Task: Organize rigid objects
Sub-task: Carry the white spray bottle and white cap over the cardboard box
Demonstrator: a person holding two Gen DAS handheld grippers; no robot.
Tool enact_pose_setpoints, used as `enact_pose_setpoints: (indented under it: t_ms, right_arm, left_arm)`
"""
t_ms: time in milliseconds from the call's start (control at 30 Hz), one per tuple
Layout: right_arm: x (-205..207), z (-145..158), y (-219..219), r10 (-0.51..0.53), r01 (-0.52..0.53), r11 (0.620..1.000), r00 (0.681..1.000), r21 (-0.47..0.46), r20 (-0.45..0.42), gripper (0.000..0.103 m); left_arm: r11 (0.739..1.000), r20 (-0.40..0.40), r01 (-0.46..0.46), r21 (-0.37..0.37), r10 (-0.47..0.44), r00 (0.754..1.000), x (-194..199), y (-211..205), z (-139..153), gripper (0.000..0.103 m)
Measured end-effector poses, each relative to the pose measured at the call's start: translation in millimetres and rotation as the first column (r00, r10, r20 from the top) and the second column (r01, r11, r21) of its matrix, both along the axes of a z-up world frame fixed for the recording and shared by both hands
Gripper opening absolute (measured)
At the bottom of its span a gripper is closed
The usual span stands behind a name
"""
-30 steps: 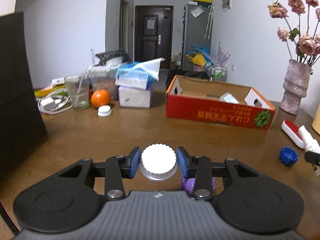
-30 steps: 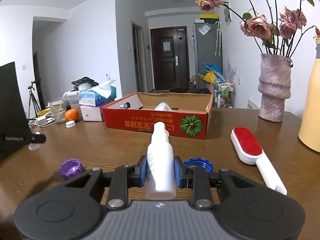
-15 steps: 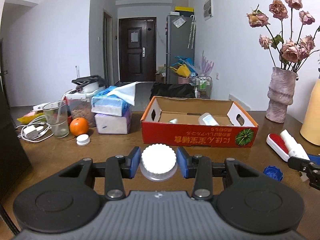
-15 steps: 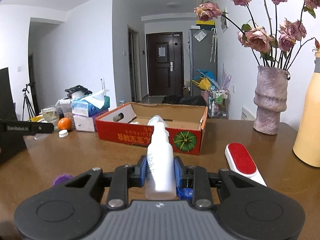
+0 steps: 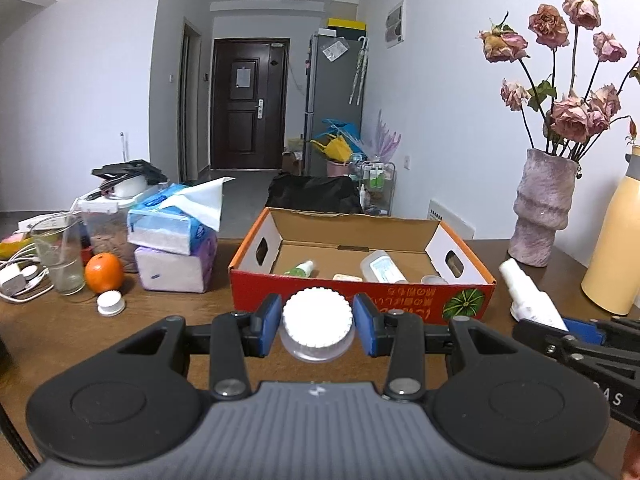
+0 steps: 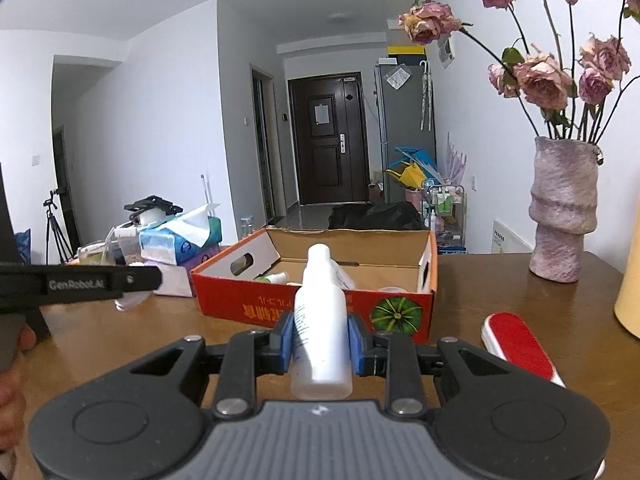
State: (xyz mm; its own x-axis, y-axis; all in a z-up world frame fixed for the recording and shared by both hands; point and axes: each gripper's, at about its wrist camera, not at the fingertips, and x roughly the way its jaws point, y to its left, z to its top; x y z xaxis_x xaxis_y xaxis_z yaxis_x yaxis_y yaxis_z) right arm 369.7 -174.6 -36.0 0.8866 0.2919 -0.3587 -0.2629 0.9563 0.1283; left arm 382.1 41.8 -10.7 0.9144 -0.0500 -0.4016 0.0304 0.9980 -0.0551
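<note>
Below, left tool (image 5: 318, 330) clenched on a white ribbed cap (image 5: 318, 320), held above the desk (image 5: 60, 336) just before the red box (image 5: 360, 304). Right tool (image 6: 320, 346) clenched on a white bottle (image 6: 320, 320), nozzle toward the box. Box holds small bottles; a lint brush (image 6: 520, 344) lies on the desk to its right.

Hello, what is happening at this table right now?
A person holds a gripper in each hand and is tidying small items into the red cardboard box. The left gripper is shut on a white ridged cap, and the right gripper is shut on a white bottle. Both are held above the table, just in front of the box, which already holds a few bottles.
</note>
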Motion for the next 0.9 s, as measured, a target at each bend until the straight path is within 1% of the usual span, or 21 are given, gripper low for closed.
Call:
enact_pose_setpoints:
  t_ms: [400, 600, 900]
  right_arm:
    - [44.7, 0.6, 18.0, -0.018, 0.018, 1.0, 1.0, 0.019, 0.01, 0.027]
    - [67.8, 3.5, 21.7, -0.039, 0.039, 0.998, 0.999, 0.041, 0.018, 0.027]
    - [102.8, 5.6, 26.0, -0.066, 0.065, 0.996, 0.998, 0.061, 0.021, 0.027]
  left_arm:
    - [1.0, 0.014, -0.009, -0.01, 0.009, 1.0, 41.1, 9.3, 1.7, 0.041]
    - [1.0, 0.023, -0.003, -0.009, 0.003, 1.0, 62.3, 8.6, 3.5, 0.041]
    - [1.0, 0.025, 0.004, -0.028, -0.004, 1.0, 102.4, 2.9, 5.1, 0.041]
